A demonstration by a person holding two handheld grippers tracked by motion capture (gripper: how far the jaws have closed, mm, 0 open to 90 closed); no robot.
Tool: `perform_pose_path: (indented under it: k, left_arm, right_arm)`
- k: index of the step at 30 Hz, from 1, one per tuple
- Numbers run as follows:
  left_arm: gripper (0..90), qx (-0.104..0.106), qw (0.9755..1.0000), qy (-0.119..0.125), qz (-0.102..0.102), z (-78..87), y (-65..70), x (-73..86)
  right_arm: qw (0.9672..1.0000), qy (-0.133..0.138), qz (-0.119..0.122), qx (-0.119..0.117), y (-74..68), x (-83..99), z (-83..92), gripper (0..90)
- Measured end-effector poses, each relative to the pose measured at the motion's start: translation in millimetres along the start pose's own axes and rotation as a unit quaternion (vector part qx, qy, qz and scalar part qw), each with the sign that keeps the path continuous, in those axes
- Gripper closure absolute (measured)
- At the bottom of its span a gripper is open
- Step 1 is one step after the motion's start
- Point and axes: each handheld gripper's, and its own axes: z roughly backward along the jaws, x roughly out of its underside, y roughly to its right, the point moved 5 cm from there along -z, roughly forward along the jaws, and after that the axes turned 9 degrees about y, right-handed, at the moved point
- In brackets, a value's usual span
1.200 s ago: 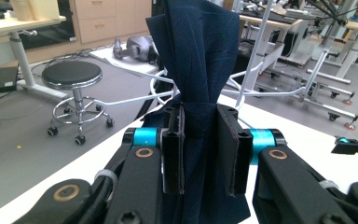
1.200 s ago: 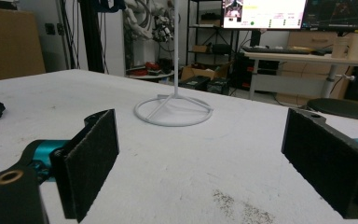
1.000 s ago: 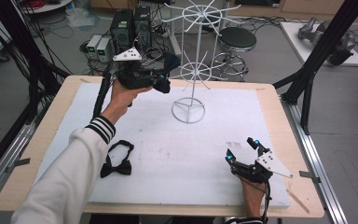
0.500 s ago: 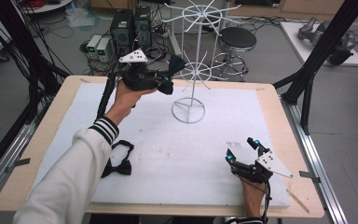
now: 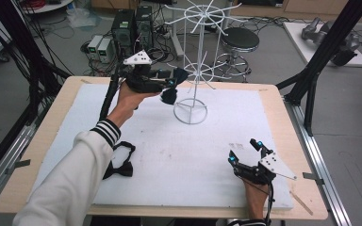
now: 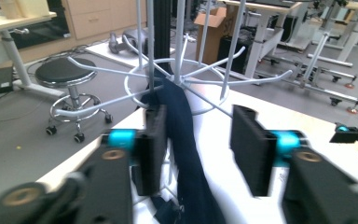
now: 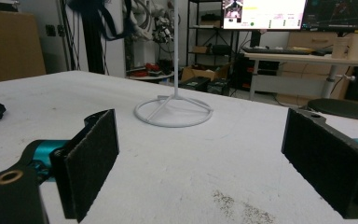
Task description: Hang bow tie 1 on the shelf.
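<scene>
Up by the white wire rack (image 5: 192,70), the left claw (image 5: 172,81) stands open, a dark navy cloth (image 6: 184,140) hanging between its jaws from a lower rack arm and brushing one pad. Near the worktop's (image 5: 207,150) front edge, the right claw (image 5: 245,150) rests wide open and empty. A black bow tie (image 5: 120,162) lies near the sleeve (image 5: 70,183).

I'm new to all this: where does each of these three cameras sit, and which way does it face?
High view: above the table's near side, looking down; sleeve, both hands, left gripper, right gripper.
Left gripper view: rides the raised gripper, facing the white rack and dark cloth; its jaws.
Right gripper view: low over the table, facing the rack's base ring; its jaws.
All three share the rack.
</scene>
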Motion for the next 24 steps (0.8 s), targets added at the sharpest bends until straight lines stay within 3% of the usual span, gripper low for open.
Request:
perform_pose_path:
  k: [10,17,24]
  left_arm:
    - [30.1,0.001,0.9999,0.014,-0.004,10.7,3.3,-8.6]
    - [21.3,0.015,0.9994,0.025,-0.019,23.2,9.1,-16.4]
    - [18.1,0.021,0.9988,0.033,-0.030,49.3,8.4,-17.9]
  right_arm:
    - [1.0000,0.000,-0.001,0.001,0.0,0.0,0.0,10.4]
    - [1.0000,-0.001,-0.003,0.002,0.1,0.1,-0.2,10.4]
    - [1.0000,-0.001,0.000,0.002,0.2,0.1,-1.0,10.4]
